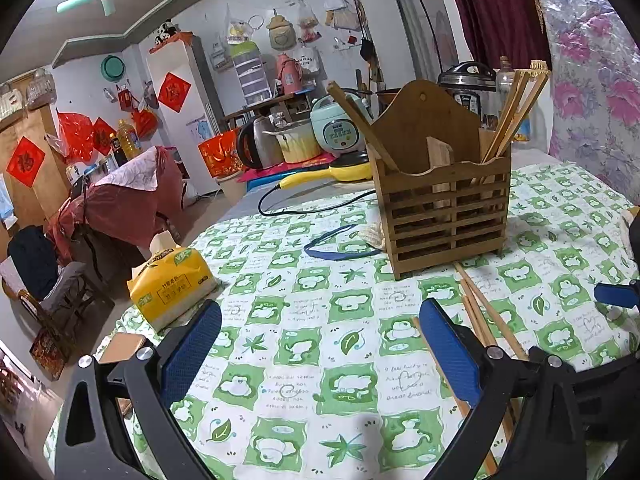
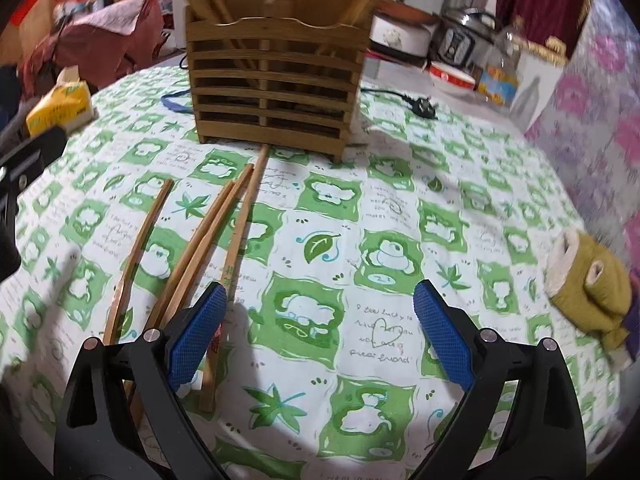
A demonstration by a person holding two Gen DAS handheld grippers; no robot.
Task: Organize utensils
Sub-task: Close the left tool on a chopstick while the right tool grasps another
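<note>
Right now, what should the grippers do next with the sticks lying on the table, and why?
Probably swing the right gripper a little left and down over the nearest loose chopstick. Its jaws are open and empty, four chopsticks lie on the tablecloth just left of it, and the wooden holder already has some standing inside.

My left gripper (image 1: pixel 320 344) hovers low over the bench (image 1: pixel 304 320), its two blue fingers (image 1: pixel 192 352) spread wide apart, and nothing is between them. My right gripper (image 2: pixel 320 332) is in the same pose: the fingers (image 2: pixel 440 332) are wide apart and they hold nothing. Both grippers point forward and a little downward. In the left wrist view, a blue tip of my right gripper shows at the right edge. In the right wrist view, a black part of my left gripper shows at the left edge.
</note>
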